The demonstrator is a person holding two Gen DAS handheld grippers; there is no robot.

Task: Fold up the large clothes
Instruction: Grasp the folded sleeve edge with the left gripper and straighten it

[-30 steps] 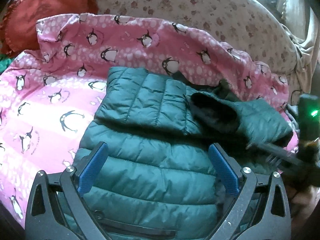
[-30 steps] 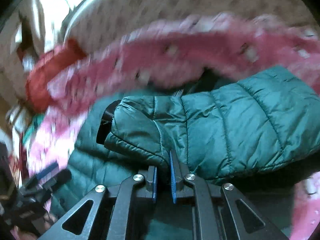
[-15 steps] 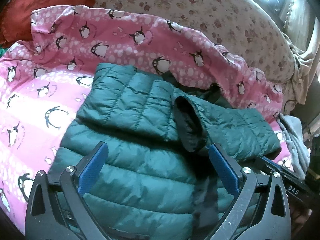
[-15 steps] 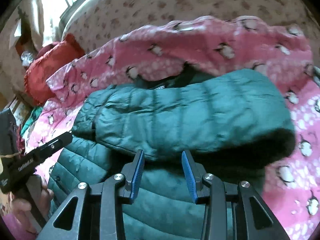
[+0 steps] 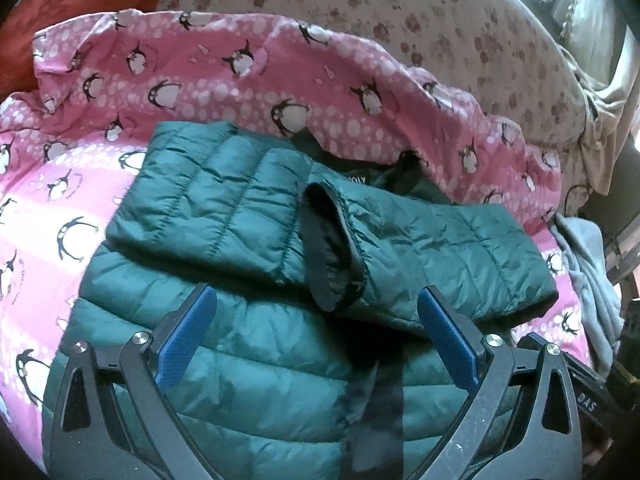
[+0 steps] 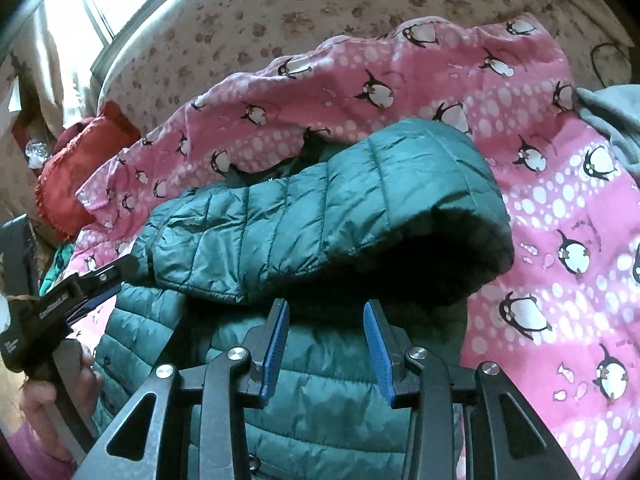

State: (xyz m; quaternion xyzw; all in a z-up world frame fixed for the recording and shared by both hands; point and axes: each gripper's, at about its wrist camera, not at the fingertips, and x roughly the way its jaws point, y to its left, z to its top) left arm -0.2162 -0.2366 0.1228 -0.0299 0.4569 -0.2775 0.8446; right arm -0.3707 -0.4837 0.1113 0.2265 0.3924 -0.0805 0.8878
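A dark green quilted jacket [image 5: 248, 364] lies on a pink penguin blanket [image 5: 60, 184]. Both sleeves are folded across its chest. One sleeve [image 5: 216, 200] lies flat at the left. The other sleeve [image 6: 320, 216] lies over it, its black-lined cuff [image 5: 332, 256] gaping. My left gripper [image 5: 316, 300] hovers wide open over the jacket's body, holding nothing. In the right wrist view a hand [image 6: 60, 396] holds the left gripper [image 6: 92, 284] at the left edge. Just short of the folded sleeve, my right gripper [image 6: 326, 312] stands open with no cloth between its blue pads.
A red cushion [image 6: 80, 168] sits at the back left. Behind the blanket rises a floral-print upholstered back [image 5: 400, 20]. A grey garment [image 5: 592, 272] is heaped at the blanket's right edge. Bright window light comes from the far corner.
My right gripper was shut on the sleeve; it has let go, opened and drawn back, leaving the sleeve across the jacket. My left gripper drifted to the right, still open.
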